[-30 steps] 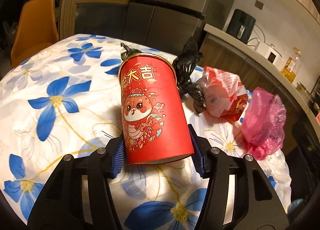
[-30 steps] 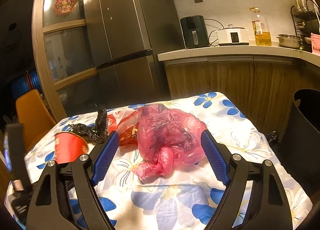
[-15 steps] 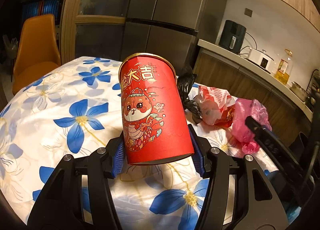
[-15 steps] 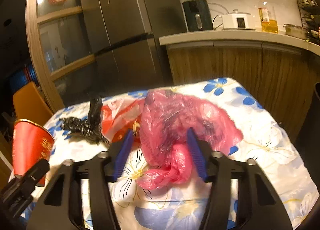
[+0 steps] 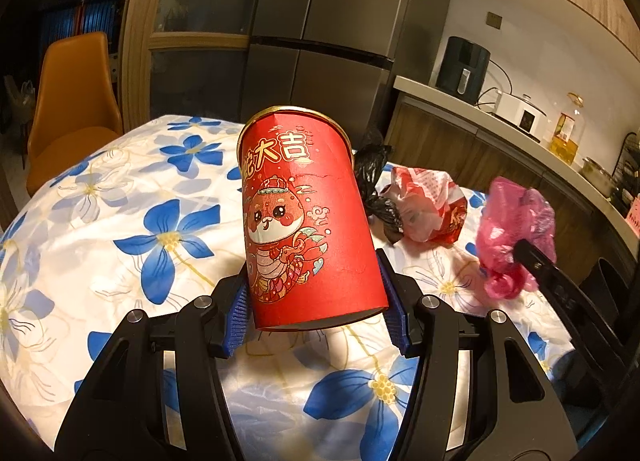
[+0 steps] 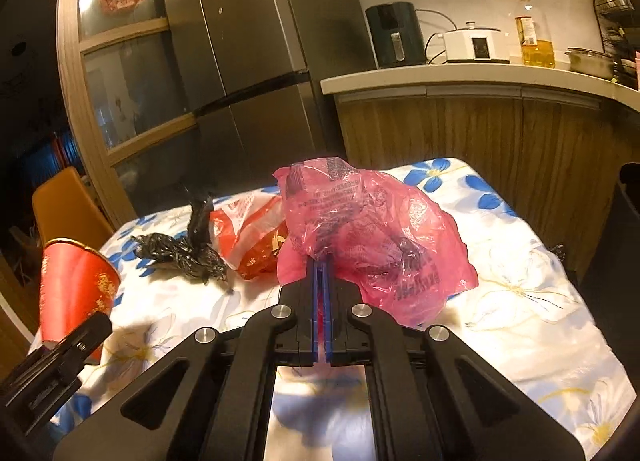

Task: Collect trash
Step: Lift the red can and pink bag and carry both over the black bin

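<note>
My left gripper is shut on a red cardboard canister with a cartoon print and holds it above the flowered table; it also shows at the left of the right wrist view. My right gripper is shut on a crumpled pink plastic bag, also seen in the left wrist view. A crumpled black bag and a red-and-white bag lie on the table behind, also in the left wrist view.
The table has a white cloth with blue flowers. An orange chair stands at its far left. A dark bin stands right of the table. A counter with appliances and a fridge stand behind.
My right gripper has closed from wide open onto the pink bag. My left gripper has lifted the red canister off the table.
</note>
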### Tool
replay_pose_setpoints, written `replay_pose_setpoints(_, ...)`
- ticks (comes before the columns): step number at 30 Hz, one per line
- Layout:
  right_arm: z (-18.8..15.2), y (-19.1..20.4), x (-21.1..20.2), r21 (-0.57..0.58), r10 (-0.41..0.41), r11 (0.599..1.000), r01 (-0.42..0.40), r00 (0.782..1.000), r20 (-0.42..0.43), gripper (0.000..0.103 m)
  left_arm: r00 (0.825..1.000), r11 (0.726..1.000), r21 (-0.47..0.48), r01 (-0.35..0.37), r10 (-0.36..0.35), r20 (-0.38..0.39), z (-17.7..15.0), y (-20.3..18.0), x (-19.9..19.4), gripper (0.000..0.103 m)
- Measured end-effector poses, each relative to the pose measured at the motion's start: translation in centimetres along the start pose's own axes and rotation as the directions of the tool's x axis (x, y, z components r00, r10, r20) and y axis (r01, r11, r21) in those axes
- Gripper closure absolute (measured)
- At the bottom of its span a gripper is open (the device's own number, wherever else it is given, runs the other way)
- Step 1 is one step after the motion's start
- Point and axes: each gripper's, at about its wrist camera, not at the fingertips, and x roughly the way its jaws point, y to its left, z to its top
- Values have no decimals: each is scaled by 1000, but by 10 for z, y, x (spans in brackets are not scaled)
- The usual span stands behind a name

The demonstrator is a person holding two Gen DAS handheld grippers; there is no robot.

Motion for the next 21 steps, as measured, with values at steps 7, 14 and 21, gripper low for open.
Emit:
replay_pose_setpoints(7,3,-6,-51,19,15,1000,-16,997,72,100,1000,1000,20,20,-20,21,2,-12,-18,48)
replay_pose_setpoints(14,5,-16,-101,26,22,999,-25,991,131,100,997,997,53,58,-60,40,2,-35,-38,48)
replay_pose_setpoints(21,12,-40,-139,42,-24,999,16,981,193,100,989,983,125,132,-139,44,-1,-84,-56,48)
